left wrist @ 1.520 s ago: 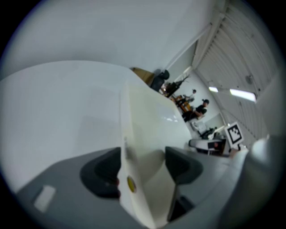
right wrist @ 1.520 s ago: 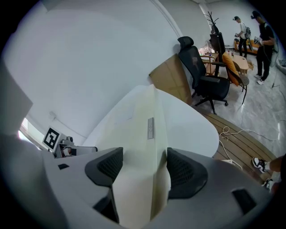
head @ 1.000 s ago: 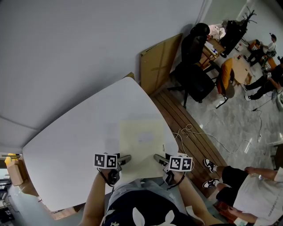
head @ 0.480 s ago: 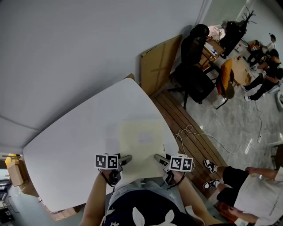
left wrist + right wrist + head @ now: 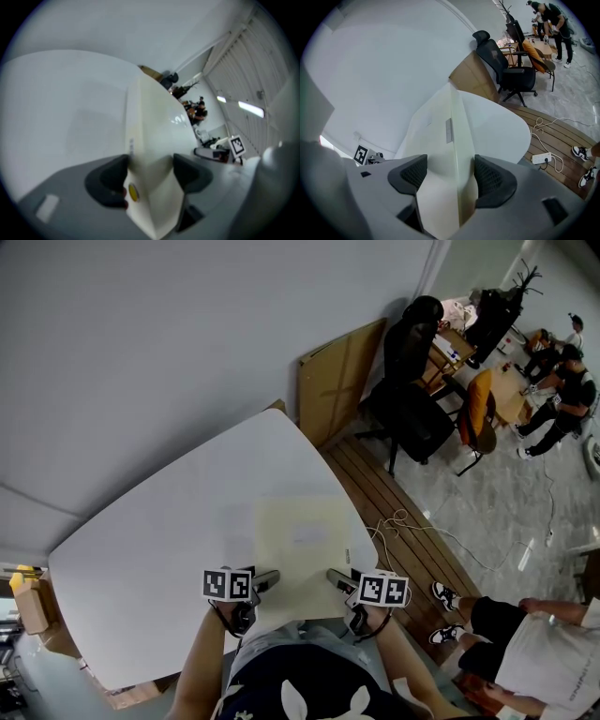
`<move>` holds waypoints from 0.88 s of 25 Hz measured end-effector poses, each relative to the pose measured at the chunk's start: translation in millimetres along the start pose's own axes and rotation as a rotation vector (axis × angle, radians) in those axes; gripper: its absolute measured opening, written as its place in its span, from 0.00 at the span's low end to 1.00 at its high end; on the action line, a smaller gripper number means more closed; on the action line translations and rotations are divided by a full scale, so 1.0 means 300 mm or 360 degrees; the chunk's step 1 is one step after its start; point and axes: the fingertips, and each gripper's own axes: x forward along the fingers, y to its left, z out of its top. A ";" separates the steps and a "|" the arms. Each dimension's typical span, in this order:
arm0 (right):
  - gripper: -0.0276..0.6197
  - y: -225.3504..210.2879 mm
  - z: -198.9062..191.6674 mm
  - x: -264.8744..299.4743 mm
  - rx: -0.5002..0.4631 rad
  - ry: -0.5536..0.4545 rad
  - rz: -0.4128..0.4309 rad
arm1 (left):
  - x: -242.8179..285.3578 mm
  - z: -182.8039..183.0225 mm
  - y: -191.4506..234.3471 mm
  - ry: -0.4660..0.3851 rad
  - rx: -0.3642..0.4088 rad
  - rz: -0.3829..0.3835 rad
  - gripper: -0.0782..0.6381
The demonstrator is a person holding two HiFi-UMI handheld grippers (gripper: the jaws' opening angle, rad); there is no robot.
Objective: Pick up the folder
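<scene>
A cream folder lies at the near right part of the white table, its near edge toward me. My left gripper is shut on its near left corner and my right gripper on its near right corner. In the left gripper view the folder runs between the dark pads, which press both faces; a small yellow dot shows near its edge. The right gripper view has the folder pinched on edge between that gripper's ribbed pads.
The table's right edge runs close beside the folder. Beyond it are a wooden platform with a white cable and power strip, a cardboard sheet against the wall, black office chairs, and a seated person.
Hardly anything differs: both grippers stay clamped on the folder's near corners. The right gripper's marker cube has edged slightly left. People in the far background have shifted.
</scene>
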 end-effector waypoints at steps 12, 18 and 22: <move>0.51 0.063 0.055 -0.029 -0.0058 -0.0073 0.0035 | -0.066 0.067 -0.048 -0.0102 0.0145 0.0067 0.53; 0.51 0.092 0.096 -0.057 -0.0083 -0.0132 0.0048 | -0.094 0.107 -0.083 -0.0177 0.0168 0.0070 0.53; 0.51 0.115 0.120 -0.091 -0.0121 -0.0174 0.0053 | -0.117 0.123 -0.114 -0.0216 0.0182 0.0070 0.53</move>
